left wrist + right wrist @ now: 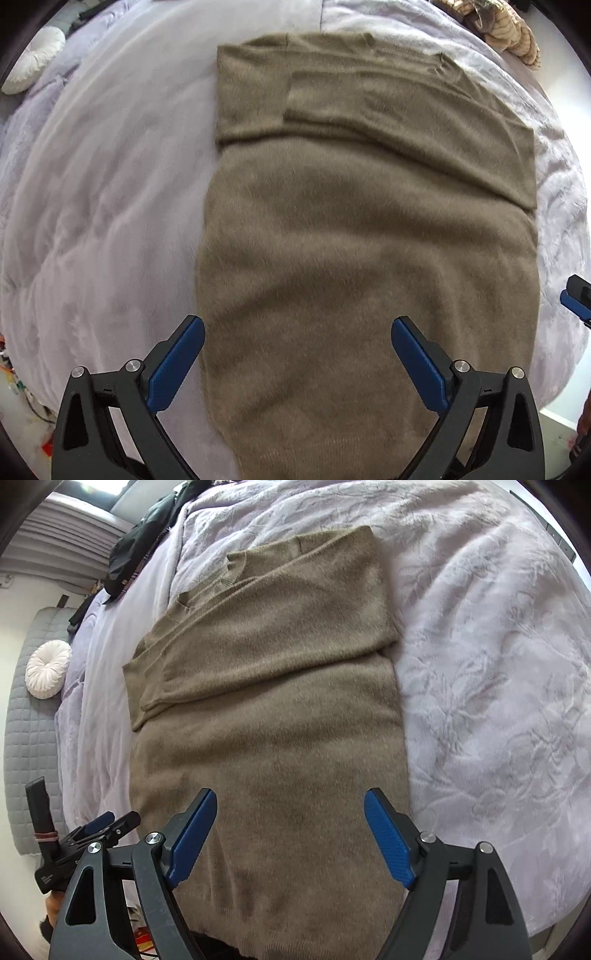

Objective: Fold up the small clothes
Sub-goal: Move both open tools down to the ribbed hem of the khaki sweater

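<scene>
Lying flat on the bed (110, 192), the olive-brown sweater (351, 240) is occupying the middle of the pale lavender cover, its body running lengthwise away from both cameras and its hem nearest the lenses. Both sleeves (388, 122) are lying folded across the chest, forming a compact rectangle; this arrangement is presumably keeping loose fabric inside the outline so the next fold can proceed cleanly. The left hand-held gripper (297, 365) is hovering over the hem region near the sweater's left edge, its jaws standing wide apart with nothing clamped between the blue pads (177, 365). The right hand-held gripper (290, 840) is hovering over the hem toward the opposite edge, likewise spread wide and gripping nothing; fabric is showing beneath the gap, but the pads are not pressing on it. Judging from this spacing, the two tools are sitting one at each lower corner, as would suit lifting the hem evenly and carrying it toward the collar. Farther out, a round white cushion (48, 670) is resting at the bed's edge, and dark clothing (147, 539) is lying heaped at the far end.
</scene>
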